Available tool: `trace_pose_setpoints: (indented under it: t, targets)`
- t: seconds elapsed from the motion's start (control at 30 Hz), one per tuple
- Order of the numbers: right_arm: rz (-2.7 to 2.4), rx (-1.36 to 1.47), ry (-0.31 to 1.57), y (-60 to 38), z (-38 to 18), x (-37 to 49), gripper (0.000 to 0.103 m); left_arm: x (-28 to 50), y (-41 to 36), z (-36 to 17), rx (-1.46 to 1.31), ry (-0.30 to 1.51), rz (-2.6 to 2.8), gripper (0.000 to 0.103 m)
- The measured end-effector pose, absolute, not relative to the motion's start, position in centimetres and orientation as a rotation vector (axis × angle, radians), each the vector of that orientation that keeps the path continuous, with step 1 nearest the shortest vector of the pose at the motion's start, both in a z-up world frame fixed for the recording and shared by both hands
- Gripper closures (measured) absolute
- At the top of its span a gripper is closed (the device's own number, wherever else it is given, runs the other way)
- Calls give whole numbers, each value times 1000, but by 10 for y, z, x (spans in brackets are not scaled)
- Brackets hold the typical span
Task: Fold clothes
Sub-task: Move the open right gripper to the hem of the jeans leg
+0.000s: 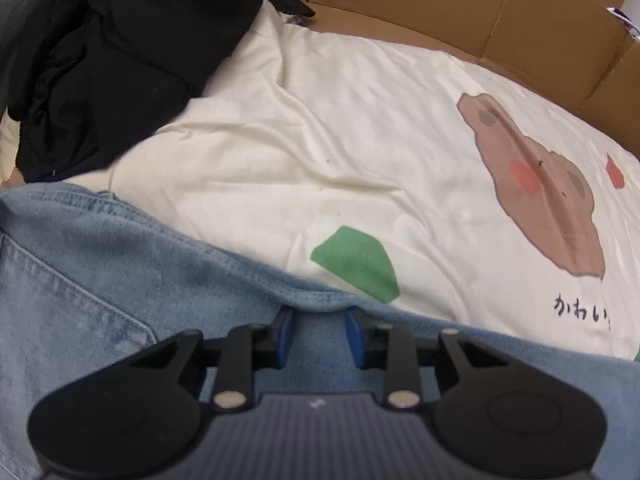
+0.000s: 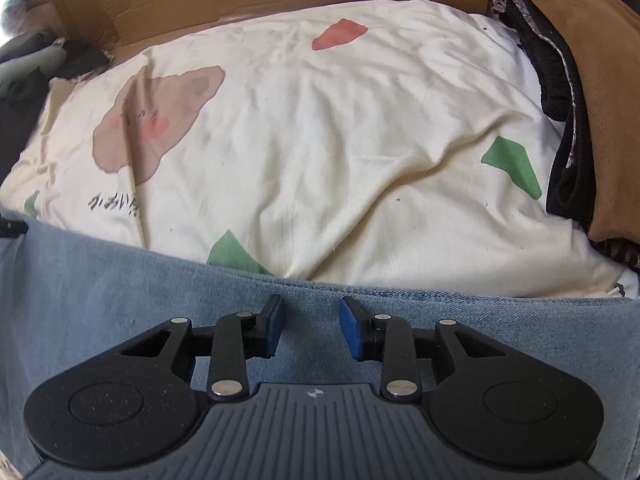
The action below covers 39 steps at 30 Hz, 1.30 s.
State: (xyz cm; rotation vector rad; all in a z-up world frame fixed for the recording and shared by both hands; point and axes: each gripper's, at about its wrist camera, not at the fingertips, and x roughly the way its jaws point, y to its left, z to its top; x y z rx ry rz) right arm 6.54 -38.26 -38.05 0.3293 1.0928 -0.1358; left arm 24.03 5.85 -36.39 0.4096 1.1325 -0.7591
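Note:
Light blue jeans (image 1: 120, 264) lie across the near part of a cream sheet (image 1: 320, 140). In the left wrist view a back pocket seam shows at the left. My left gripper (image 1: 320, 314) points down at the jeans' far hem. Its blue pads (image 1: 285, 332) stand apart, and the hem bulges over the tips and hides them. Flat denim shows in the gap, and nothing is pinched. In the right wrist view the jeans (image 2: 120, 280) span the whole width. My right gripper (image 2: 312, 304) sits over the denim just short of its far edge, open, with both tips in sight.
The cream sheet (image 2: 320, 140) carries a brown bear print (image 1: 540, 184), green and red patches and black lettering. Cardboard walls (image 1: 480, 8) ring the far side. Black clothes (image 1: 112, 72) are piled at the far left. A brown garment (image 2: 592, 80) over dark ones lies at the right.

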Motion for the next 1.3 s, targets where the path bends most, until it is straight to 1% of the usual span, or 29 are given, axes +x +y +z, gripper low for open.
trace_pose_setpoints:
  t: [0.13,0.27,0.4,0.6,0.73,0.77,0.83,0.97,1.3]
  targets:
    - [-117,431,1072,-400,-375,65,65,245,60,-361,381,1162,-752,71]
    - [-128,451,1047,-419,-358,47,65,246,61,-356,404,1140,-752,71]
    - [-162,506,1007,-453,-336,14,65,253,58,-361,409,1159,-757,71]
    - [-264,550,1002,-509,-317,-55,64,250,54,-355,443,1126,-757,71]
    - [-320,558,1020,-533,-317,-95,64,253,58,-345,435,1099,-742,72]
    - [-326,564,1026,-538,-318,-103,64,254,59,-343,438,1098,-736,73]
    - [-338,573,1035,-542,-321,-115,64,255,62,-338,451,1110,-731,75]
    - [-355,579,1054,-546,-330,-133,64,251,74,-327,481,1129,-727,75]
    - [-367,626,1045,-558,-351,-172,64,215,141,-295,483,1182,-663,75]
